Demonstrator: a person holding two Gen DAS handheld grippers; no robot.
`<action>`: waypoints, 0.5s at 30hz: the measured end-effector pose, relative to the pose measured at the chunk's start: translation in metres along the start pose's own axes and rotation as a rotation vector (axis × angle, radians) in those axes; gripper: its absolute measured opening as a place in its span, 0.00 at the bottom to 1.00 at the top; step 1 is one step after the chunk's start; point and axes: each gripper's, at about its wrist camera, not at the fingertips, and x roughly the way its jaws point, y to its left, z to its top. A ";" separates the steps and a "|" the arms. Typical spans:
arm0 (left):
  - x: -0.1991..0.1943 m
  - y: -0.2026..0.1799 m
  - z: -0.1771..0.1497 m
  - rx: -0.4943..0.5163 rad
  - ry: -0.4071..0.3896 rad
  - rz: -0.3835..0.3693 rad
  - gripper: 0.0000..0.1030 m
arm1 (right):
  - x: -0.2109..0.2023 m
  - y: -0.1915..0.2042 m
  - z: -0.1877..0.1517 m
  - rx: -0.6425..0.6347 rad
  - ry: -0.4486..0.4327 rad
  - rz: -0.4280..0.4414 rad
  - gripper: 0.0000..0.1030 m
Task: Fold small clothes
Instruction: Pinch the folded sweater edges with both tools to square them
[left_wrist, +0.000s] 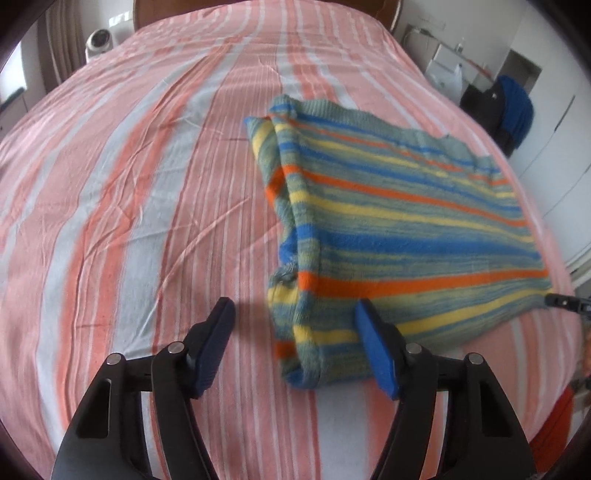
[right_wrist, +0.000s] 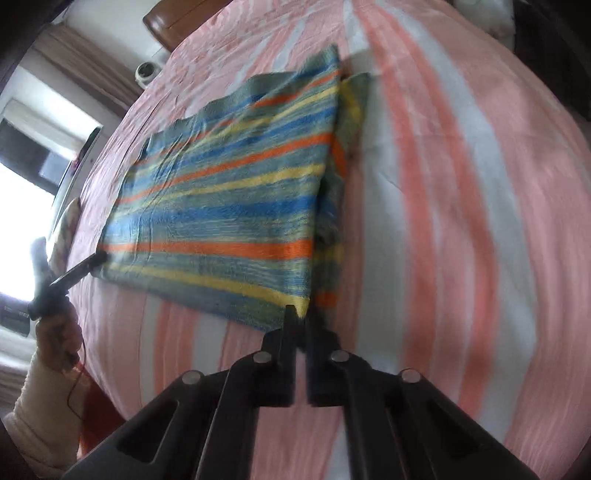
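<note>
sweater: fuzzy striped knit | bedsheet: thin creased woven cloth | left gripper: matt black plastic, shiny metal pins

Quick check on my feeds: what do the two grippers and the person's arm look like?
Left gripper: black linkage arms, silver pivot pins, flat blue fingers. Right gripper: the same black frame and silver pins, its pads looking dark. The person's hand has a cream sleeve, and a thin red cable hangs below it.

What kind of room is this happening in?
Most likely a bedroom in a home. The striped garment lies on a bed with a pink-and-white striped sheet, a wooden headboard stands at the far end, and curtains hang by a window.
</note>
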 end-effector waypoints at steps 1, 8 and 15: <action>0.001 -0.001 -0.001 0.015 -0.002 0.014 0.66 | 0.004 -0.002 -0.003 0.016 0.000 0.006 0.03; -0.010 0.019 -0.007 -0.024 0.010 0.032 0.36 | 0.009 -0.002 -0.001 0.054 -0.015 0.014 0.03; -0.055 0.013 -0.024 -0.043 -0.063 -0.028 0.54 | -0.001 -0.003 -0.005 0.062 -0.066 0.054 0.11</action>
